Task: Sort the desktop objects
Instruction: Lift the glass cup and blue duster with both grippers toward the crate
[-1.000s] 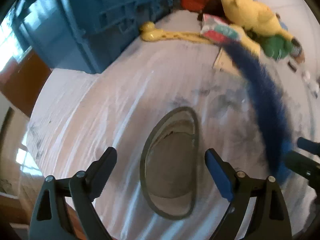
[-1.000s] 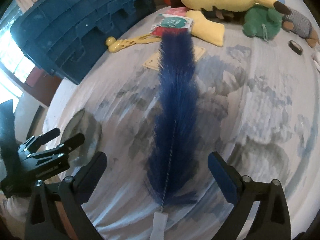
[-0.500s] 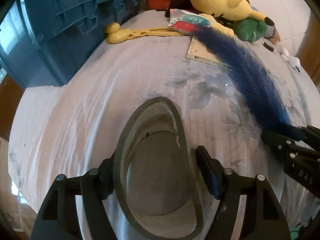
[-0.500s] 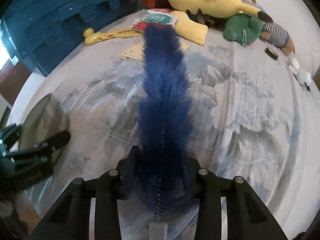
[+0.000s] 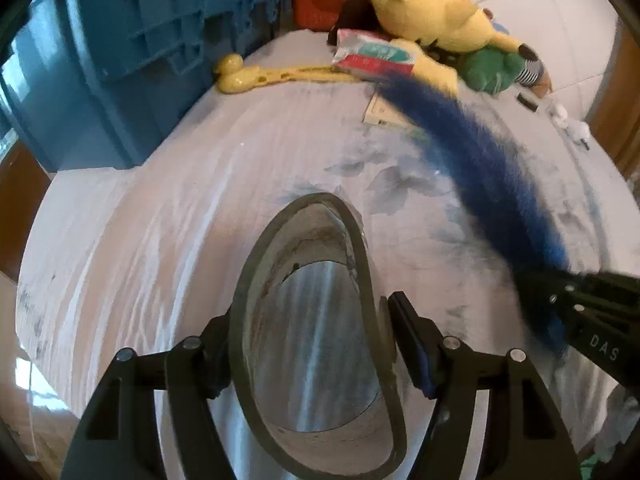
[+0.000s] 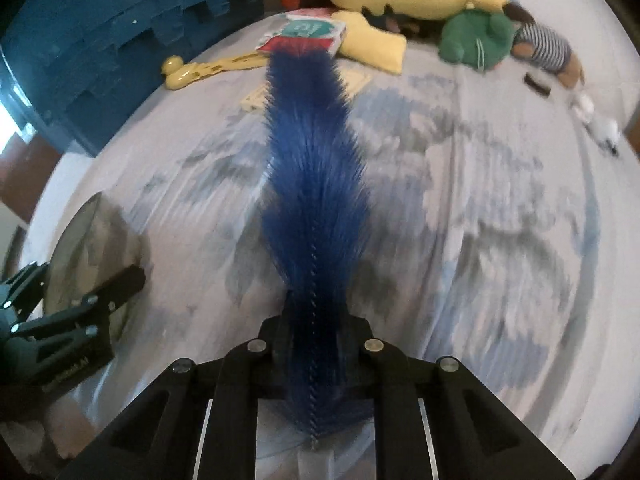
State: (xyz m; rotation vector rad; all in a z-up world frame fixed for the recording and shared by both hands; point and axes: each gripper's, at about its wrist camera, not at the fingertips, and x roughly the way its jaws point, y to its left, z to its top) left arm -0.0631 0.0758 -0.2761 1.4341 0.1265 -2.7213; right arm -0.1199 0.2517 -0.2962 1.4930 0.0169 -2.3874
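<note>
My left gripper (image 5: 308, 332) is shut on an open grey metal container with a dark oval rim (image 5: 304, 320), which points away from me over the sheet. It also shows at the left in the right wrist view (image 6: 80, 248). My right gripper (image 6: 316, 332) is shut on the base of a long blue bristle brush (image 6: 312, 152), which sticks forward above the bed. The brush also shows in the left wrist view (image 5: 480, 160), with the right gripper (image 5: 580, 312) at its near end.
A blue plastic crate (image 5: 132, 40) stands at the back left. A yellow giraffe-shaped toy (image 5: 272, 74), a packet (image 5: 372, 56), a yellow plush (image 5: 432, 16), a green plush (image 5: 488, 68), a striped doll (image 6: 548, 48) and a booklet (image 6: 256, 98) lie at the far end of the patterned sheet (image 6: 480, 200).
Both grippers went from open to shut, the left on the metal container, the right on the brush base. The brush is now lifted off the sheet.
</note>
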